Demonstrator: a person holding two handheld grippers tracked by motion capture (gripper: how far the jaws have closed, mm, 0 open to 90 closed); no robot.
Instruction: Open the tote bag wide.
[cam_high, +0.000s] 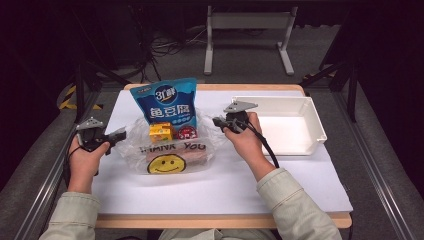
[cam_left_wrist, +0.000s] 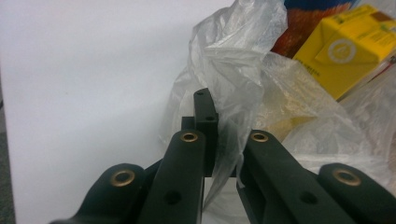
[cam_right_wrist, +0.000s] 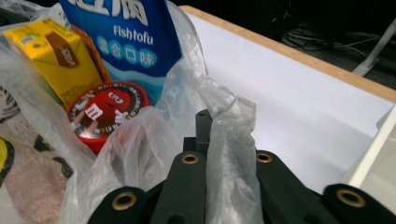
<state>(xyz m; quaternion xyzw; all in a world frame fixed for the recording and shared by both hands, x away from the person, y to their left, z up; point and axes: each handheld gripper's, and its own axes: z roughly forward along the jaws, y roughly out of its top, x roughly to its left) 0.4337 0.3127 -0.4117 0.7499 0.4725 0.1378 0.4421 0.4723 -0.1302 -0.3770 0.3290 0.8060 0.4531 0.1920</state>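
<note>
Clear, crinkled plastic bag (cam_high: 170, 150) with a yellow smiley and "THANK YOU" print, lying on the white table sheet, mouth open and both handles pulled outward. Inside: upright blue fish-tofu pouch (cam_high: 166, 100), yellow drink carton (cam_high: 161, 131), round red candy tub (cam_high: 187, 132).

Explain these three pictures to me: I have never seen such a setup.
A person sits at a table with a hand-held gripper in each hand. One picture looks down from above; the other two come from cameras riding on each gripper, looking along its black jaws. On the table lie a clear plastic bag and a white tray. In the bag are a blue snack packet, a yellow carton and a red tub. The left gripper and right gripper are each shut on a handle of the bag, one on either side.
</note>
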